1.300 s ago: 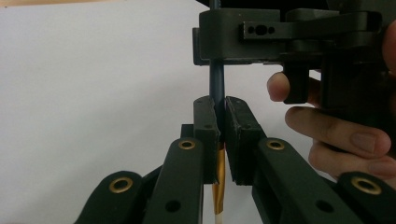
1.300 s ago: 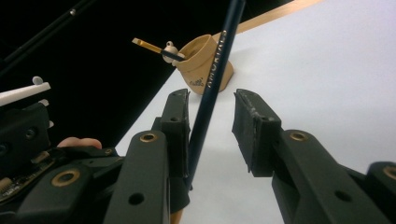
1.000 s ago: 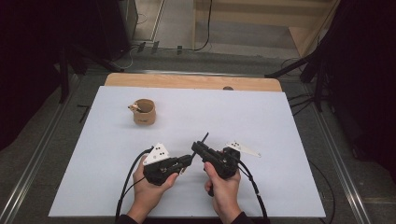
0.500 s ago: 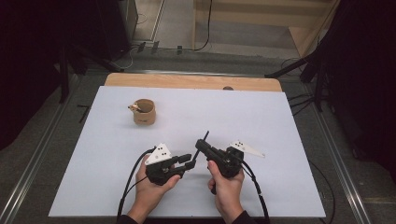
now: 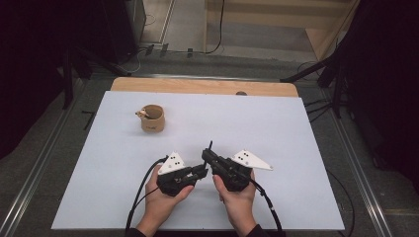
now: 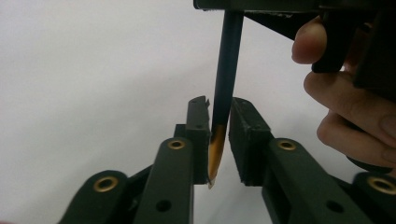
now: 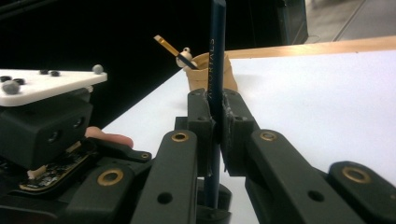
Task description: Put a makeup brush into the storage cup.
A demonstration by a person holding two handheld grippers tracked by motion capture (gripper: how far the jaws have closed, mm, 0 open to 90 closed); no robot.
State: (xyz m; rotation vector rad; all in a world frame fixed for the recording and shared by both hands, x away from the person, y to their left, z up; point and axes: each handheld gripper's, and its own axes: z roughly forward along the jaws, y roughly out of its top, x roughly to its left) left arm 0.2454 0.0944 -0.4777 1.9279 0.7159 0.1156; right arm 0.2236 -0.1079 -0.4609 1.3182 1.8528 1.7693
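Observation:
A dark blue pencil (image 5: 210,145) (image 7: 217,46) stands nearly upright at the near middle of the table, and my right gripper (image 5: 206,154) (image 7: 217,100) is shut on its shaft. The sharpened end of the pencil (image 6: 226,70) hangs between the pads of my left gripper (image 5: 201,170) (image 6: 219,107). Those jaws have just been closing, and they now pinch the pencil just above its tip. The two grippers meet nose to nose, each held in a hand. A tan cup (image 5: 151,118) (image 7: 231,74) with a small stick (image 7: 173,49) in it stands at the far left.
A white sheet (image 5: 296,148) covers the table, and a wooden strip (image 5: 197,86) shows along the far edge. Cables (image 5: 141,190) trail from both grippers toward the near edge. Dark stands and floor rails flank the table.
Both hands have stayed almost in place. The pencil stands between the two grippers as before.

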